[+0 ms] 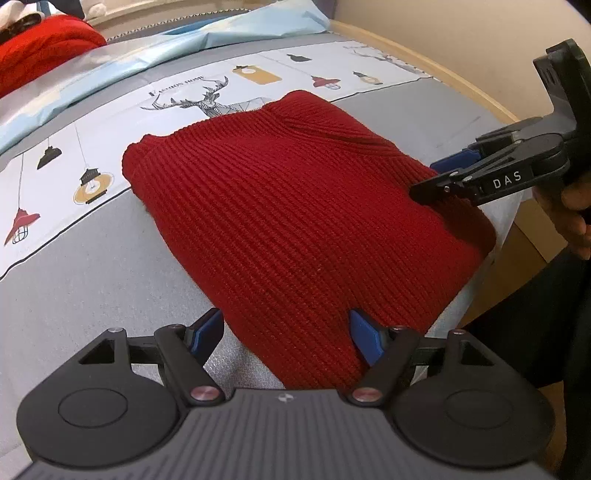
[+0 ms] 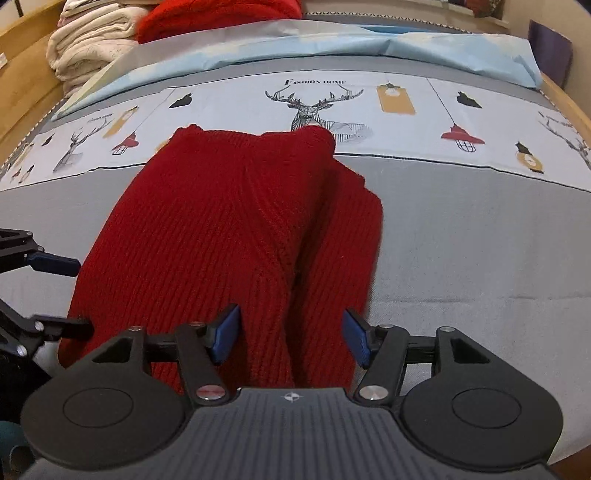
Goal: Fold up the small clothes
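Note:
A dark red ribbed knit garment (image 1: 295, 206) lies folded on the bed; it also shows in the right wrist view (image 2: 229, 236), with a folded layer along its right side. My left gripper (image 1: 286, 338) is open at the garment's near edge, its blue pads on either side of the corner, holding nothing. My right gripper (image 2: 291, 338) is open over the garment's near edge, empty. The right gripper also shows in the left wrist view (image 1: 439, 177) at the garment's right edge. The left gripper also shows in the right wrist view (image 2: 74, 295) at the garment's left side.
The bed has a grey and white sheet (image 2: 461, 229) printed with deer and lamps, and a light blue cover (image 2: 332, 44) behind. Folded cream clothes (image 2: 92, 40) and a red garment (image 2: 207, 14) are stacked at the far left. A wooden bed frame (image 1: 461, 85) runs along the edge.

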